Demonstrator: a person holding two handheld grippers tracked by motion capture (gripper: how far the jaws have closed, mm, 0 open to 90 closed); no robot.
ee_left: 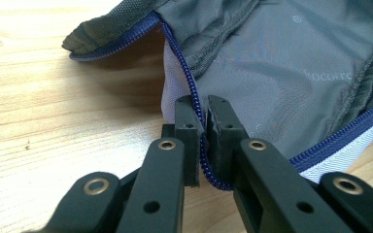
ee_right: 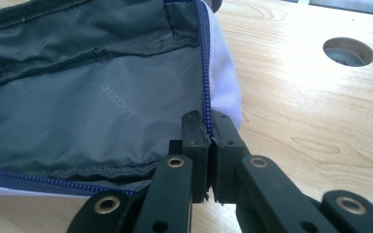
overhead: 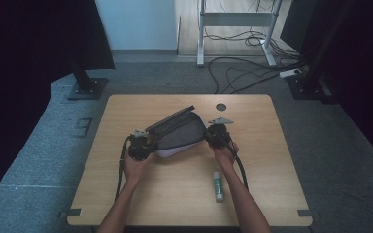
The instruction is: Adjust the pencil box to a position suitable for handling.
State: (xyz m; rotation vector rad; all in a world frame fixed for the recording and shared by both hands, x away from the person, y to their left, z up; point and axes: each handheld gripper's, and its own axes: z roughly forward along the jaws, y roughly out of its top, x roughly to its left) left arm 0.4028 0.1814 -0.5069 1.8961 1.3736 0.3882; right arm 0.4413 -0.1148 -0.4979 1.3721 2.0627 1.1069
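Note:
A white pouch (overhead: pixel 177 133) with grey lining and a blue zipper lies open in the middle of the wooden table (overhead: pixel 126 194). My left gripper (overhead: pixel 141 144) holds its left end. In the left gripper view the jaws are shut on the blue zipper edge (ee_left: pixel 194 104) of the pouch (ee_left: pixel 281 73). My right gripper (overhead: pixel 217 133) holds the right end. In the right gripper view its jaws pinch the zipper edge (ee_right: pixel 205 82) beside the white outer fabric (ee_right: pixel 223 87). The lid flap (overhead: pixel 172 120) stands raised.
A white and green glue stick (overhead: pixel 217 186) lies on the table near my right forearm. A round cable hole (overhead: pixel 221 107) sits near the table's back edge, also seen as a hole (ee_right: pixel 348 51). Cables and a desk frame (overhead: pixel 233 29) lie on the floor beyond.

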